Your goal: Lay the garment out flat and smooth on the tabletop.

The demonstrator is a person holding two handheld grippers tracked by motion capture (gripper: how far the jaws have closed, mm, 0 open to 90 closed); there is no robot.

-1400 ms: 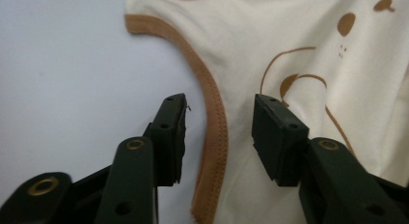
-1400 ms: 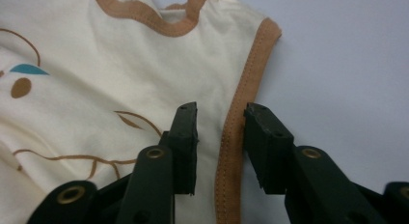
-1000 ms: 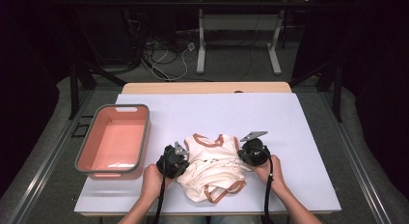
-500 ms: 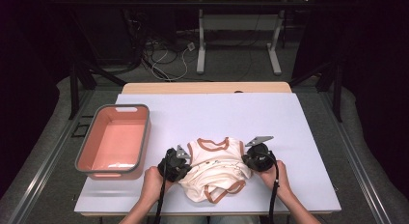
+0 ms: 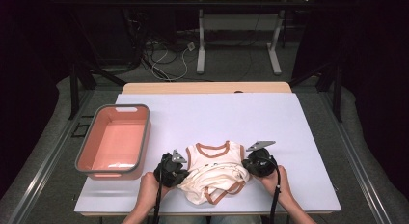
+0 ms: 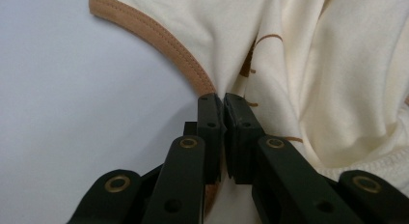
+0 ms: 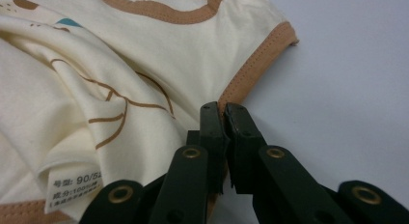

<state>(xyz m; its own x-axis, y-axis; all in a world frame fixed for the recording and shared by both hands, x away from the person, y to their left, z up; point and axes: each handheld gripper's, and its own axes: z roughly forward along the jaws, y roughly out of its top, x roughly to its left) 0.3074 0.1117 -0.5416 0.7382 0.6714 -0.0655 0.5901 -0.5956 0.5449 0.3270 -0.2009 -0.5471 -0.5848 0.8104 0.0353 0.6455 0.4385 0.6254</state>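
Note:
A small cream baby shirt (image 5: 214, 173) with brown trim lies bunched on the white table near its front edge. My left gripper (image 5: 179, 172) sits at the shirt's left side, shut on the cloth by the brown armhole trim (image 6: 159, 38); its jaws pinch the fabric (image 6: 223, 101). At the shirt's right side my right gripper (image 5: 247, 167) is shut on the brown sleeve edge (image 7: 255, 60), its jaws pressed together on the cloth (image 7: 223, 110). A care label (image 7: 72, 185) shows in the right gripper view.
A pink bin with a grey rim (image 5: 87, 151) stands empty at the table's left. The white table top (image 5: 231, 118) stretches behind the shirt. Table legs and cables (image 5: 173, 60) lie on the floor beyond.
Both grippers and the shirt have slid a little toward the table's front edge, the right one more. The neckline now lies flatter.

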